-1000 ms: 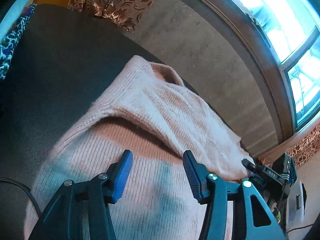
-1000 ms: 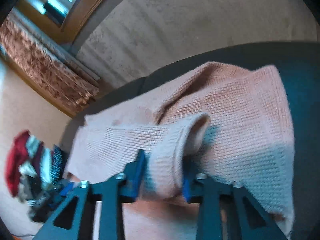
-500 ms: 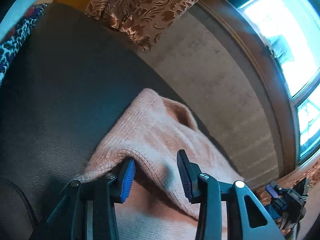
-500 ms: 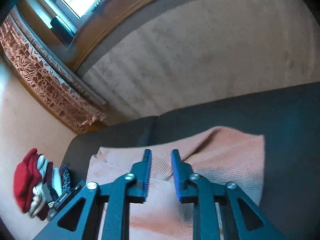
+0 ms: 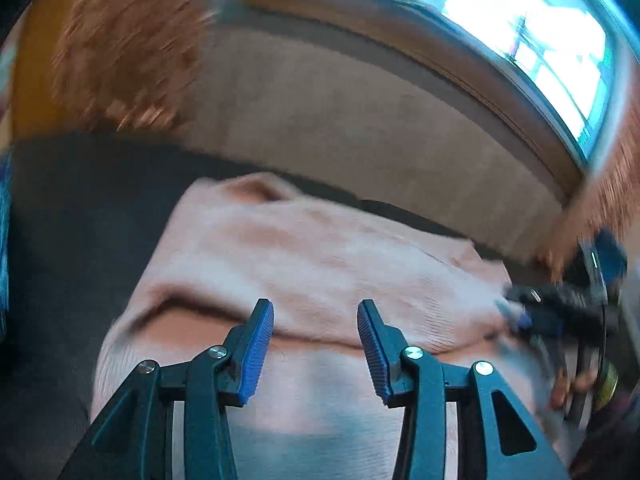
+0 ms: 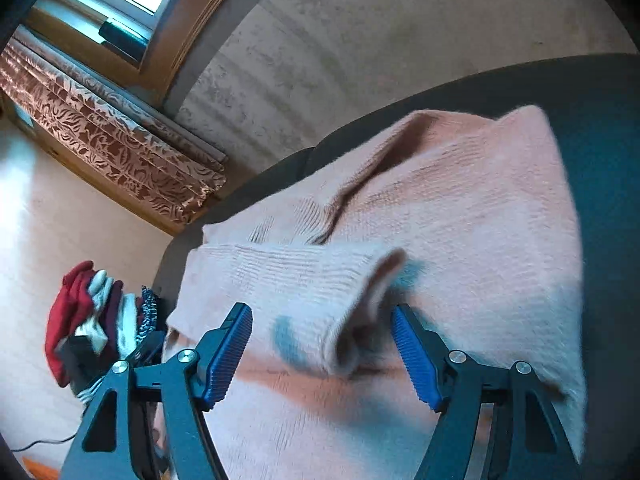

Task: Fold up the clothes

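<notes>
A pale pink knitted sweater (image 5: 320, 256) lies partly folded on a dark grey seat (image 5: 80, 216). My left gripper (image 5: 316, 344) is open and empty, just above the sweater's folded edge. In the right wrist view the sweater (image 6: 460, 216) has a sleeve cuff (image 6: 360, 292) folded over its body. My right gripper (image 6: 322, 352) is wide open, its jaws on either side of the cuff without gripping it. The right gripper also shows in the left wrist view (image 5: 560, 308) at the sweater's right side.
A beige wall (image 5: 360, 112) and a window (image 5: 540, 28) stand behind the seat. Patterned brown curtains (image 6: 104, 136) hang at both sides. A pile of red and white clothes (image 6: 92, 312) lies to the left of the sweater. A blue patterned cloth (image 5: 3, 232) lies at the seat's left edge.
My right gripper, shut on the sleeve cuff a second ago, has let it go and opened wide. My left gripper has pulled back from the fold and swung right; the view is blurred.
</notes>
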